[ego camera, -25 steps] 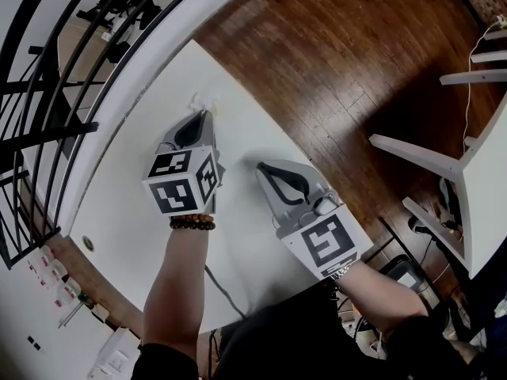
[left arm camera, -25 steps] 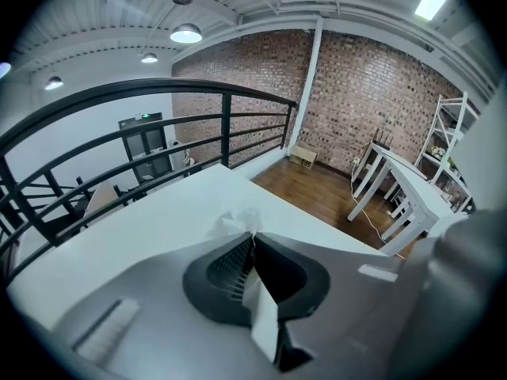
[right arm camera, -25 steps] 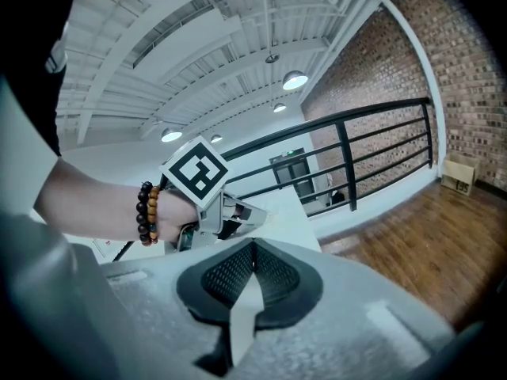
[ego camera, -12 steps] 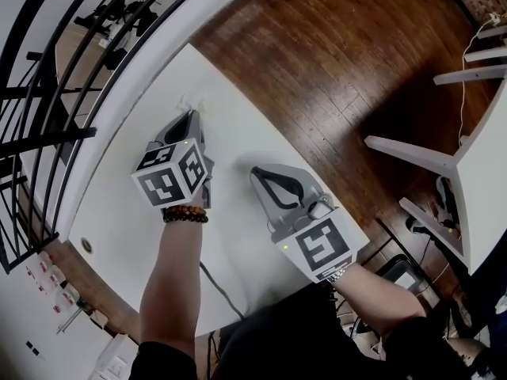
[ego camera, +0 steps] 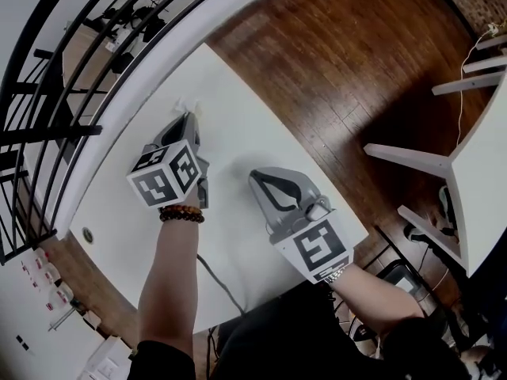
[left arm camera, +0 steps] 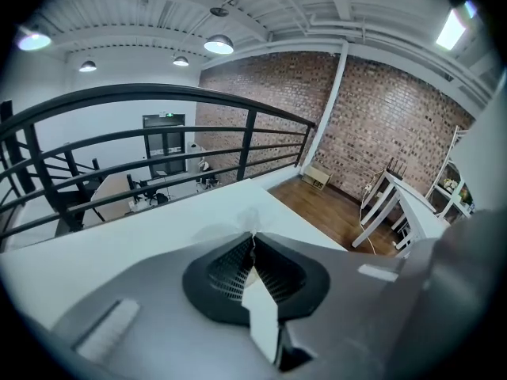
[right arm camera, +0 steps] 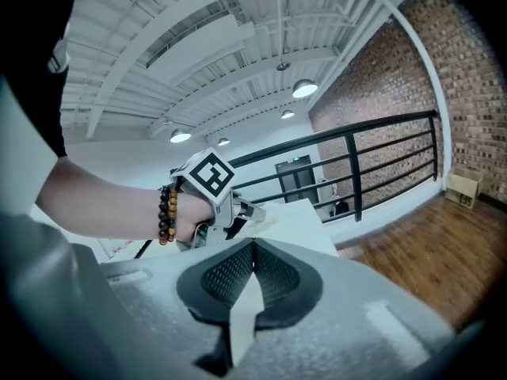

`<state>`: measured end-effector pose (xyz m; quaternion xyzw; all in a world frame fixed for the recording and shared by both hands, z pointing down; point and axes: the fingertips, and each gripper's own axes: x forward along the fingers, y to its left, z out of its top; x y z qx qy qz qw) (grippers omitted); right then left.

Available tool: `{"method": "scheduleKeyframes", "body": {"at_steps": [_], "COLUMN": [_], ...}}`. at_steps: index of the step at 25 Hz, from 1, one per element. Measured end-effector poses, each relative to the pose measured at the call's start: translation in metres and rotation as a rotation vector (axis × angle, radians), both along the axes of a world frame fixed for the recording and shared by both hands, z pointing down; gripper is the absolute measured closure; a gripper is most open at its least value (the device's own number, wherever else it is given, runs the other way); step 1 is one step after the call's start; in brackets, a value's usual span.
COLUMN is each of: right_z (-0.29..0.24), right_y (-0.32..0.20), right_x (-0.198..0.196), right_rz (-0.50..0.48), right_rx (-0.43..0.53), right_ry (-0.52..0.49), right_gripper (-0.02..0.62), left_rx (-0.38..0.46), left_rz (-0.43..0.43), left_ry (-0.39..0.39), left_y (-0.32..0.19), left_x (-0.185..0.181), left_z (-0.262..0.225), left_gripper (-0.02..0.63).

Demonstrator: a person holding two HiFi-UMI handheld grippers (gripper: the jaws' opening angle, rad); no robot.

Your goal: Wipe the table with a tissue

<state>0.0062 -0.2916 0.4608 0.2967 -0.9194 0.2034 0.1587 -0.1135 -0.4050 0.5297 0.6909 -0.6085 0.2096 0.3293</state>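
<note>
Mezzanine premises: dark wood plank floor [ego camera: 341, 62], black metal railing [left arm camera: 247, 145] at the open edge, red brick wall [left arm camera: 388, 125], white beamed ceiling [left arm camera: 142, 14] carrying 4 lit round lamps [left arm camera: 223, 44].

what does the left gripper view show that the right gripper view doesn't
Only the left gripper view: the left gripper seen along its own jaws, shut on a wisp of tissue, and white furniture legs on the wood floor.
Only the right gripper view: the right gripper with jaws together on nothing, and the person's left hand, with a bead bracelet, holding the left gripper.
Both: the white table, the black railing and a brick wall.
</note>
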Motion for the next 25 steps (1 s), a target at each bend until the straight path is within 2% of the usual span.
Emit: {"method": "scheduleKeyframes", "body": {"at_steps": [14, 25], "right_z": [-0.05, -0.095], "right_y": [0.043, 0.112], "right_x": [-0.027, -0.06], "right_rz": [-0.036, -0.069], "right_rx": [0.095, 0.171], "right_ry": [-0.027, -0.04], "right_gripper": [0.603, 0.604], "left_rx": [0.083, 0.156], "left_rz": [-0.014, 0.011], "left_ry": [0.012, 0.013], "left_y": [0.068, 0.164], "left_x": [-0.016, -0.032], "left_z": [-0.056, -0.108], "left_gripper": [0.588, 0.588]}}
